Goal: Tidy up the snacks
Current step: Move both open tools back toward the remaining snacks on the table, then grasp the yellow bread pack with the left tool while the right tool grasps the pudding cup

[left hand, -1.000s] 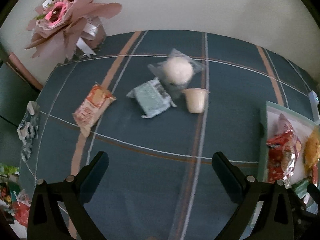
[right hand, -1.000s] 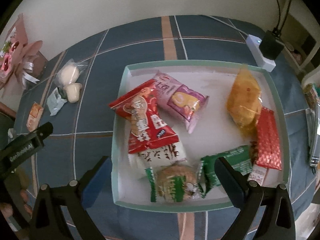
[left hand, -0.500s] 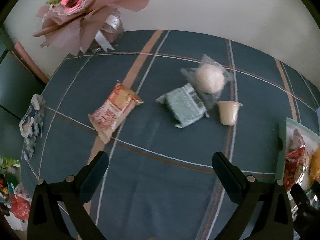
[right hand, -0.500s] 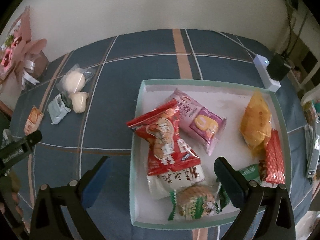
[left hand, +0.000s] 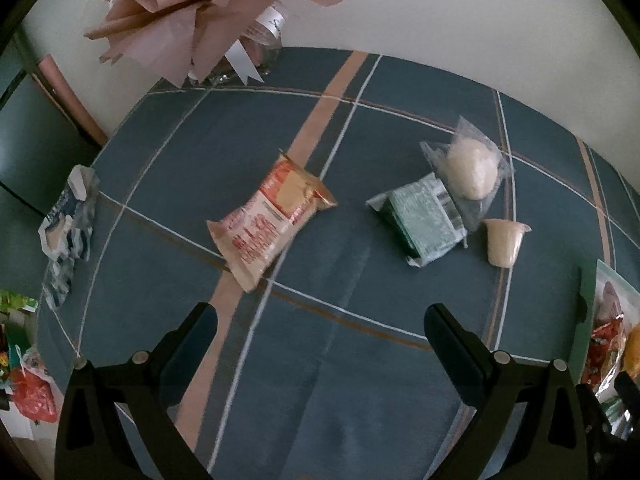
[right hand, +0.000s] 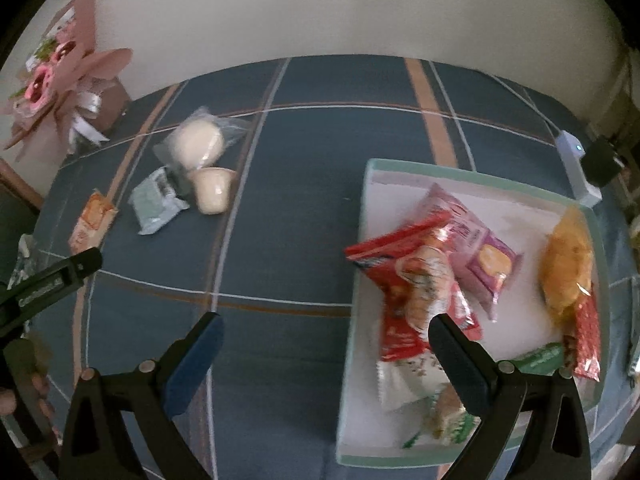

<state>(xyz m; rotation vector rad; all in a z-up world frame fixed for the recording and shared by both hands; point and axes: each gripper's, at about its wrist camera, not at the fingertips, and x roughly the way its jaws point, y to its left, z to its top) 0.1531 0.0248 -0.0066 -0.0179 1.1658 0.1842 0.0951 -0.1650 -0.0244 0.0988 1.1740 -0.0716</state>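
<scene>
My right gripper (right hand: 324,340) hangs with jaws wide apart and empty over the blue plaid tabletop (right hand: 288,248), its right finger over the tray (right hand: 362,216). The tray sits toward the tabletop's right edge, holding a red snack bag (right hand: 400,276), a pink packet (right hand: 484,256) and an orange pouch (right hand: 568,268). Toward the left edge lie a white bun in clear wrap (right hand: 200,142), a pudding cup (right hand: 212,192), a pale green packet (right hand: 154,204) and an orange cracker packet (right hand: 90,226).

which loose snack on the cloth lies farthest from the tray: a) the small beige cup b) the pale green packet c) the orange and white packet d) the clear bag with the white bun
c: in the right wrist view the orange and white packet lies farthest left, beyond the pale green packet, small beige cup and clear bag with the white bun, with the tray at the right.
</scene>
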